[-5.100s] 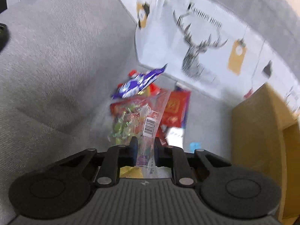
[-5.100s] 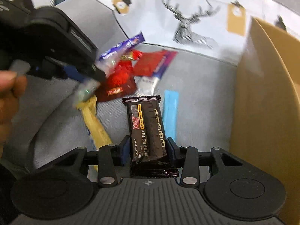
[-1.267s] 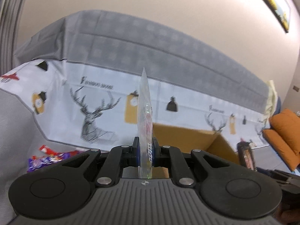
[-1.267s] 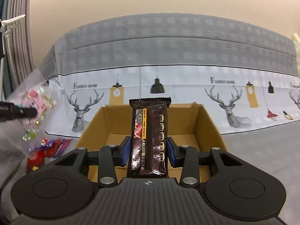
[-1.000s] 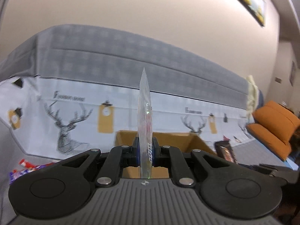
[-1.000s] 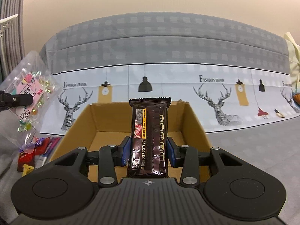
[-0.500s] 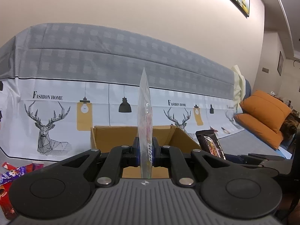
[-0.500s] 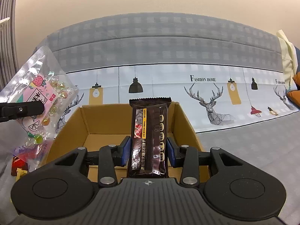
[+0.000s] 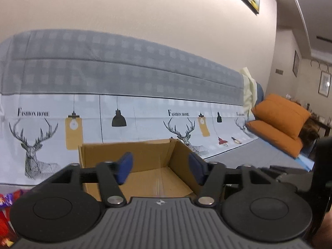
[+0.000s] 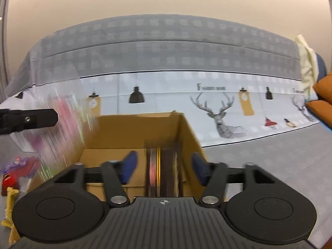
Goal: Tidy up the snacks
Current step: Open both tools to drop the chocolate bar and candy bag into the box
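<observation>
An open cardboard box [image 9: 145,151] stands on the grey sofa seat, also in the right wrist view [image 10: 132,132]. My left gripper [image 9: 159,169] is open and empty above the box's near side. My right gripper [image 10: 162,169] is open; the dark chocolate bar [image 10: 164,166] is blurred between its spread fingers, falling toward the box. The clear candy bag [image 10: 66,124] is a blurred streak falling just below the left gripper's finger [image 10: 31,119], over the box's left wall.
Loose snacks lie on the seat left of the box: red and purple packets [image 10: 18,170], a yellow one [image 10: 10,203], and some in the left wrist view [image 9: 8,201]. A deer-print cover [image 10: 217,108] drapes the backrest. Orange cushions [image 9: 278,124] sit far right.
Both grippers have opened. The candy bag has left the left gripper and the chocolate bar has left the right gripper; both are dropping at the box.
</observation>
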Demonstrator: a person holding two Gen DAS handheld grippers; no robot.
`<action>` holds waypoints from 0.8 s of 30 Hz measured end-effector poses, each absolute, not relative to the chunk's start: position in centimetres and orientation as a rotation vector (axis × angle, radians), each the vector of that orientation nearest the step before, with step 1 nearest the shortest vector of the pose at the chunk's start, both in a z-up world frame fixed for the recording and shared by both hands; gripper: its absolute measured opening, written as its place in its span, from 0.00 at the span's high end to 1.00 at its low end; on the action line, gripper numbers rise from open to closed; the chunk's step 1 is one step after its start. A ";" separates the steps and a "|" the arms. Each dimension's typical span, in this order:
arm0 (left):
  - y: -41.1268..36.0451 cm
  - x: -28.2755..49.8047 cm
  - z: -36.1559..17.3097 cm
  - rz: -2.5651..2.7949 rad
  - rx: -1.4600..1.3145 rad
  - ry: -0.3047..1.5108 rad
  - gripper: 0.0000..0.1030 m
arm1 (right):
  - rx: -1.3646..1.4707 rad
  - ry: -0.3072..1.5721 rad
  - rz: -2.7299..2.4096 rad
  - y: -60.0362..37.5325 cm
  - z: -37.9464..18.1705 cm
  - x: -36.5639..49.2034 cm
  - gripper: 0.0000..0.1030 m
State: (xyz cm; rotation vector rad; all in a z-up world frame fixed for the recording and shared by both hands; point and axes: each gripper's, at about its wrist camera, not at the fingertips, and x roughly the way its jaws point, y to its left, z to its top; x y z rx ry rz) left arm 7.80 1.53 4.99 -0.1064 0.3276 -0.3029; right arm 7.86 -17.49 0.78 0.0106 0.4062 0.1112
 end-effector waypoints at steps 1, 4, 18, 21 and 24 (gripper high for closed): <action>1.7 7.8 4.9 -0.300 -0.108 0.332 0.36 | 0.014 0.408 0.110 -17.5 0.8 7.9 0.37; 2.3 7.8 4.8 -0.272 -0.133 0.333 0.36 | 0.011 0.417 0.100 -17.4 0.6 8.1 0.37; 4.7 6.8 4.4 -0.190 -0.066 0.314 0.39 | 0.043 0.401 0.126 -16.0 0.7 8.3 0.37; 5.6 6.6 4.3 -0.152 -0.066 0.333 0.39 | 0.066 0.400 0.135 -15.6 0.8 8.4 0.37; 6.4 6.6 4.2 -0.141 -0.080 0.361 0.39 | 0.090 0.386 0.146 -15.1 0.9 8.3 0.37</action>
